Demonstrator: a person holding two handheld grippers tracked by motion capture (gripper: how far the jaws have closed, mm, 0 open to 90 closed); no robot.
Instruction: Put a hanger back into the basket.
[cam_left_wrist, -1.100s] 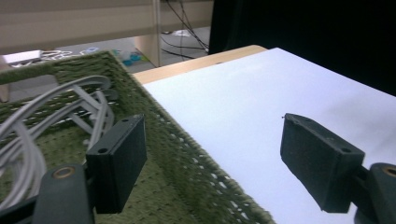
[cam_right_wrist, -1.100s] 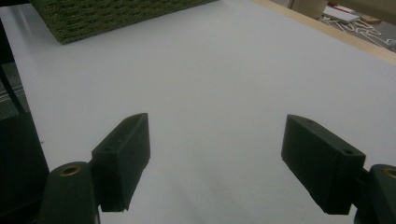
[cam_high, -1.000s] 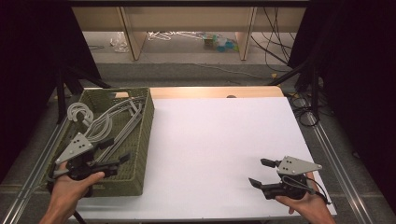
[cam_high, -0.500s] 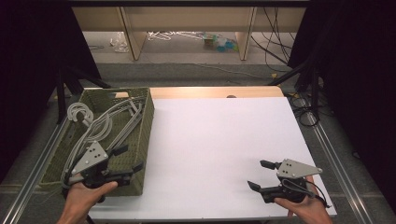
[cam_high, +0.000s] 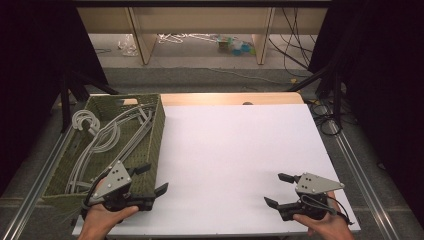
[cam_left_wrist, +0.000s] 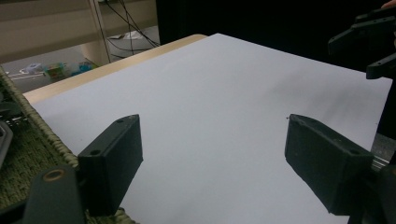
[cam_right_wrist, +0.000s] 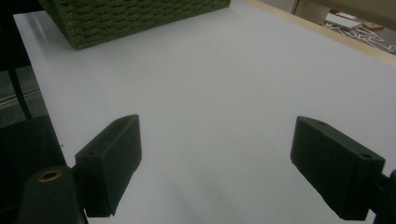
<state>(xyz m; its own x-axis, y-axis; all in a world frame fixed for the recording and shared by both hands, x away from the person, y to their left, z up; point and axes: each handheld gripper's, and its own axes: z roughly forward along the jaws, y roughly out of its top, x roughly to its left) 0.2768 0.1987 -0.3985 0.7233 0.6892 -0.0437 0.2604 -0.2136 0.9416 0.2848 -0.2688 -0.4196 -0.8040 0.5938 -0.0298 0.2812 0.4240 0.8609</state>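
Observation:
A green woven basket (cam_high: 159, 131) stands at the table's left and holds several grey hangers (cam_high: 102, 139). My left gripper (cam_high: 155, 178) is open at the basket's near right corner, its jaws pointing right over the white tabletop (cam_high: 235, 150) with nothing between them. In the left gripper view, this gripper (cam_left_wrist: 212, 158) looks across the bare white surface, with the basket's rim (cam_left_wrist: 32, 116) at the left. My right gripper (cam_high: 273, 189) rests low at the near right, jaws pointing left. Its jaws have just been opening and hold nothing. In the right gripper view, it (cam_right_wrist: 215, 163) faces the basket (cam_right_wrist: 130, 18).
The white sheet lies on a wooden table with its tan edge (cam_high: 230, 98) at the back. Metal rails (cam_high: 357, 165) run along both sides. Beyond the table, shelving legs and cables (cam_high: 295, 45) stand on the floor. The other gripper (cam_left_wrist: 369, 42) shows far off in the left gripper view.
My left gripper moved right and nearer, from above the basket's near end to its right corner. The right hand kept still while its jaws spread slightly wider.

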